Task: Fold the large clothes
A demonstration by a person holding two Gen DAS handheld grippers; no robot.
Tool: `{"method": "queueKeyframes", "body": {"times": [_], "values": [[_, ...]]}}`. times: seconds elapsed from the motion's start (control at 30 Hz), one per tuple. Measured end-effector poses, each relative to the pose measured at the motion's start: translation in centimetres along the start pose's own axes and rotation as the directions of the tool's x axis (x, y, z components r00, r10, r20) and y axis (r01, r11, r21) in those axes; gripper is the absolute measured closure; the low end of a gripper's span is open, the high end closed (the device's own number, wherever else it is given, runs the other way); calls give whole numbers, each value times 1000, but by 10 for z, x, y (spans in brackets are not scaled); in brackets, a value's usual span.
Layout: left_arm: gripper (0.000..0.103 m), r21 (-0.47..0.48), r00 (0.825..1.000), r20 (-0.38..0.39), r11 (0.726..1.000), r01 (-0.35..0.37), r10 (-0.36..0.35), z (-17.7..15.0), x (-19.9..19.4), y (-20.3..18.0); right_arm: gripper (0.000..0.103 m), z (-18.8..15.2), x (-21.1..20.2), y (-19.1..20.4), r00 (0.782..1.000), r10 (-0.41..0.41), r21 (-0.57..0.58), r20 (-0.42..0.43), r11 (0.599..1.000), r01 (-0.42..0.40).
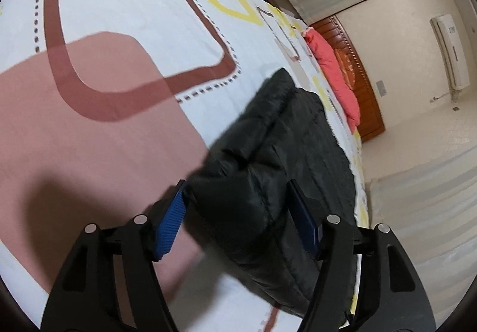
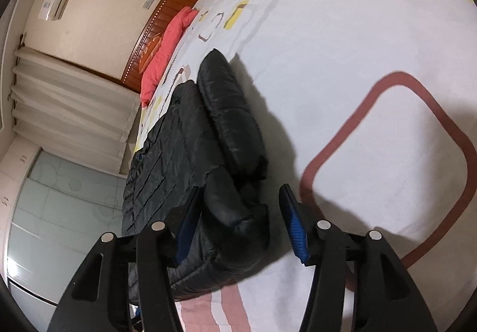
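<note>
The left claw [image 1: 237,218] has let go: its blue pads [image 1: 168,227] stand apart, with a puffy edge of the black jacket [image 1: 277,153] between them but not squeezed. The right claw [image 2: 238,223] is loose too, its pads wide around a fat black fold. No earlier look is at hand, so only this is sure. The jacket lies folded near the side of the bed, on the white sheet [image 1: 125,19] with brown and yellow shapes. A red blanket [image 1: 331,69] sits far off by the wooden headboard [image 1: 360,93]. I think the fold is laid down now. To do it well, pull both claws straight back, slowly, so no pad drags the edge open
</note>
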State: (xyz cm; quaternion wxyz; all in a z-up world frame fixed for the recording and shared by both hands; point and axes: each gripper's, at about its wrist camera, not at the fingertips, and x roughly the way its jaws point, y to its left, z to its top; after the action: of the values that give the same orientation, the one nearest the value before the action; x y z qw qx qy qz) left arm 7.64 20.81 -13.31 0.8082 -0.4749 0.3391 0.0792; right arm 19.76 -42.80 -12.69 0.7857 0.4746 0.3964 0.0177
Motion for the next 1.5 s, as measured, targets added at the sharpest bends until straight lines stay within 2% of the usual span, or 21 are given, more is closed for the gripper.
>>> {"method": "queueKeyframes", "body": {"times": [0.03, 0.07, 0.17, 0.27, 0.37, 0.43, 0.53, 0.57, 0.63, 0.7, 0.73, 0.8, 0.9, 0.93, 1.0, 1.07, 1.17, 1.27, 1.3, 1.37, 1.5], "values": [[45, 18, 1000, -13, 1000, -15, 16, 2, 4, 1, 52, 0, 2, -1, 1000, -7, 0, -5, 1000, 7], [46, 30, 999, -25, 999, -28, 29, 3, 5, 1, 52, -2, 0, -4, 1000, -9, 1, -9, 1000, 9], [45, 53, 998, -28, 998, -46, 48, 2, 2, 3, 52, 0, -4, -2, 1000, -16, -10, -8, 1000, 16], [44, 93, 997, -11, 993, -75, 76, 4, -7, -2, 51, 3, -19, -2, 998, -51, -39, 31, 998, 52], [43, 147, 993, 18, 982, -117, 116, 5, -17, -7, 51, 8, -28, -4, 995, -92, -60, 43, 994, 95], [38, 173, 989, 43, 974, -148, 142, 5, -26, -10, 51, 9, -31, -1, 991, -124, -91, 58, 987, 129], [38, 201, 974, 100, 954, -222, 206, 8, -38, -9, 51, 8, -36, 5, 977, -193, -136, 95, 969, 205], [38, 227, 962, 123, 937, -266, 244, 8, -41, -11, 51, 8, -38, 8, 968, -225, -156, 110, 958, 240], [38, 295, 930, 185, 885, -361, 318, 8, -47, -18, 51, 8, -40, 14, 950, -280, -192, 136, 934, 302], [38, 358, 912, 236, 842, -403, 336, 3, -53, -33, 51, 7, -41, 22, 941, -301, -227, 153, 916, 330], [38, 387, 910, 252, 828, -406, 329, 1, -55, -42, 51, 4, -41, 31, 937, -308, -260, 164, 903, 342], [38, 443, 913, 272, 802, -400, 305, -6, -55, -62, 52, -1, -37, 48, 936, -308, -316, 173, 882, 349], [38, 535, 924, 286, 758, -374, 254, -22, -45, -95, 52, -15, -23, 80, 945, -284, -417, 164, 848, 328], [38, 561, 931, 273, 746, -359, 242, -28, -37, -106, 52, -18, -18, 86, 947, -280, -437, 159, 840, 322], [38, 593, 948, 224, 739, -318, 228, -37, -21, -122, 52, -30, 1, 107, 954, -271, -500, 127, 813, 297], [38, 639, 955, 190, 710, -296, 227, -48, 1, -140, 52, -40, 15, 122, 957, -271, -545, 99, 790, 280], [38, 693, 957, 185, 660, -290, 225, -62, 26, -163, 52, -53, 45, 149, 957, -280, -619, 73, 740, 264], [38, 732, 956, 191, 617, -289, 222, -72, 54, -190, 52, -57, 67, 172, 962, -268, -654, 50, 719, 235], [38, 736, 956, 190, 612, -289, 223, -73, 62, -195, 52, -58, 75, 181, 963, -263, -665, 51, 711, 230], [38, 744, 951, 207, 594, -305, 230, -77, 74, -205, 52, -62, 89, 200, 962, -264, -692, 66, 682, 234], [38, 763, 932, 236, 541, -353, 275, -86, 104, -218, 52, -70, 122, 218, 953, -292, -737, 87, 625, 259]]}}
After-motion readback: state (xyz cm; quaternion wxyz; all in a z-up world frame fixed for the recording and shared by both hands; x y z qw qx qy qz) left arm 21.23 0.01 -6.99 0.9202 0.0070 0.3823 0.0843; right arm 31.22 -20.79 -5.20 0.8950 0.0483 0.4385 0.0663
